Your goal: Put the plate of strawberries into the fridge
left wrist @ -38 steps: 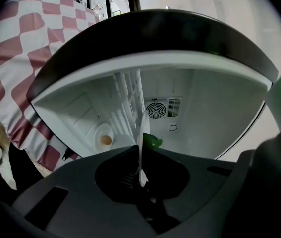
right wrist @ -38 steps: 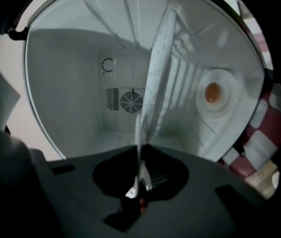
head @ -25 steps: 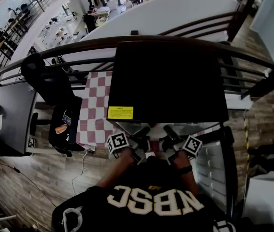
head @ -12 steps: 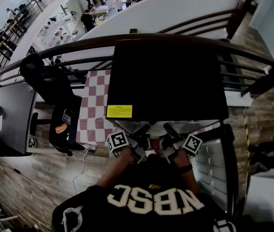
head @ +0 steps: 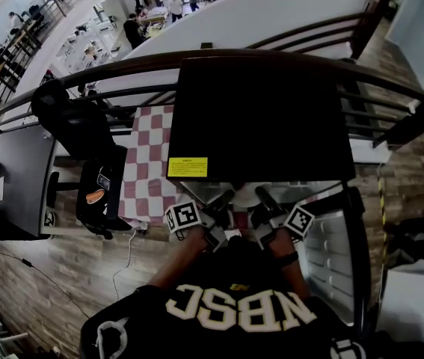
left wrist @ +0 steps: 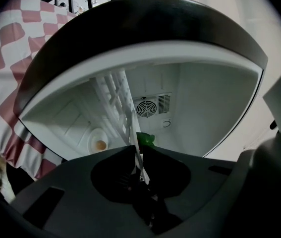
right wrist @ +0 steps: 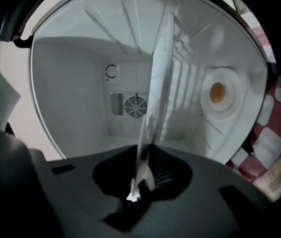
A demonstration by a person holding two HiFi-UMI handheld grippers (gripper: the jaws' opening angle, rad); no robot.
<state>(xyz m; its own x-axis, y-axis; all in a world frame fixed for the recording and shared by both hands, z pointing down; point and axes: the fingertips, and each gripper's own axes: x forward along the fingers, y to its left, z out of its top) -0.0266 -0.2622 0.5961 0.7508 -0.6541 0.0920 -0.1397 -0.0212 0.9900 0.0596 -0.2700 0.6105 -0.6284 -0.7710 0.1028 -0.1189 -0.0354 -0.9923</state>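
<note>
The white plate (left wrist: 130, 128) shows edge-on in the left gripper view, with a green strawberry leaf (left wrist: 145, 140) peeking beside its rim. My left gripper (left wrist: 138, 157) still has that rim between its jaws, which are opening. In the right gripper view the plate (right wrist: 156, 88) rises as a thin white blade, and my right gripper (right wrist: 143, 157) is shut on its rim. Both face into the white fridge interior (left wrist: 204, 98), whose fan grille (right wrist: 135, 105) is on the back wall. In the head view the left gripper (head: 216, 217) and right gripper (head: 262, 214) meet at the black fridge (head: 264, 118).
A round lamp (right wrist: 218, 92) glows on the fridge's side wall. A red-and-white checked cloth (head: 148, 163) covers the table left of the fridge. The open fridge door (head: 331, 253) stands at my right. A dark railing (head: 122, 73) curves behind, and a black chair (head: 84, 133) is at the left.
Both grippers stay together at the fridge opening, shifted only slightly. The plate remains between them.
</note>
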